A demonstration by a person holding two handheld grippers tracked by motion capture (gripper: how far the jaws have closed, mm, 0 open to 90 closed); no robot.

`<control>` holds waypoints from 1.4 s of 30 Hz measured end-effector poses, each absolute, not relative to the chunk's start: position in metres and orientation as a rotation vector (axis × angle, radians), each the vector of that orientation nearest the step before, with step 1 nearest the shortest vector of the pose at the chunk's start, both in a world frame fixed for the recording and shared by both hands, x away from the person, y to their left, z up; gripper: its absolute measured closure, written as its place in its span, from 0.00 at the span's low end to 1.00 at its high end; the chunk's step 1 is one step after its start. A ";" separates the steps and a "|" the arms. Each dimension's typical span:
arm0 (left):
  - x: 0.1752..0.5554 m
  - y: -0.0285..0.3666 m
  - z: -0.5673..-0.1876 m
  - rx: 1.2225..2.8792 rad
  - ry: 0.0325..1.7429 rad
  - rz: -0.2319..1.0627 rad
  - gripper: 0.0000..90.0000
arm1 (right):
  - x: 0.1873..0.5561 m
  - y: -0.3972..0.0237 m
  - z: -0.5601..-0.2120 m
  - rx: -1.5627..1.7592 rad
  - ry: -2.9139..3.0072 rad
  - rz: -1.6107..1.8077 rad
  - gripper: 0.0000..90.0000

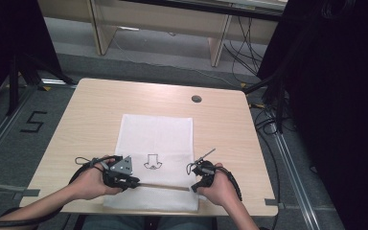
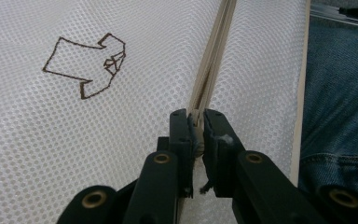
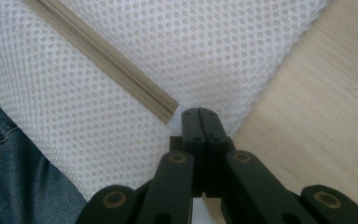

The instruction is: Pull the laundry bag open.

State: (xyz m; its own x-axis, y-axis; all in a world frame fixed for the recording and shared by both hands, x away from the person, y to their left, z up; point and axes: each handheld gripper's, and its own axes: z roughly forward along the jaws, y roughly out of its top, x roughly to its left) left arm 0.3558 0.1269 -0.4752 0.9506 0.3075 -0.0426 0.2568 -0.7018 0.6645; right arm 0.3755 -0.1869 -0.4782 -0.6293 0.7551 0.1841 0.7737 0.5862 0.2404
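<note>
Brown shirt outline (image 2: 85,65) printed on white mesh bag (image 2: 37,154).

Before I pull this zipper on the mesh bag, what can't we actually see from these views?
- Zipper pull: left gripper view, hidden between the jaws of the left gripper.
- Whether the right gripper pinches mesh bag fabric by the zipper end: right gripper view, jaws cover it.
- Bag contents: high view, mesh too fine.
- Bag's near edge: high view, behind the hands.
</note>
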 end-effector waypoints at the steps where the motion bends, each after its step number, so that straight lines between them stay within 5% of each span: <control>1: 0.355 0.127 -0.477 2.388 0.397 0.104 0.91 | 0.376 -0.187 -0.478 -1.314 -2.739 -0.468 1.00; 42: 0.353 0.147 -0.477 2.370 0.437 0.135 0.91 | 0.376 -0.189 -0.479 -1.289 -2.752 -0.489 1.00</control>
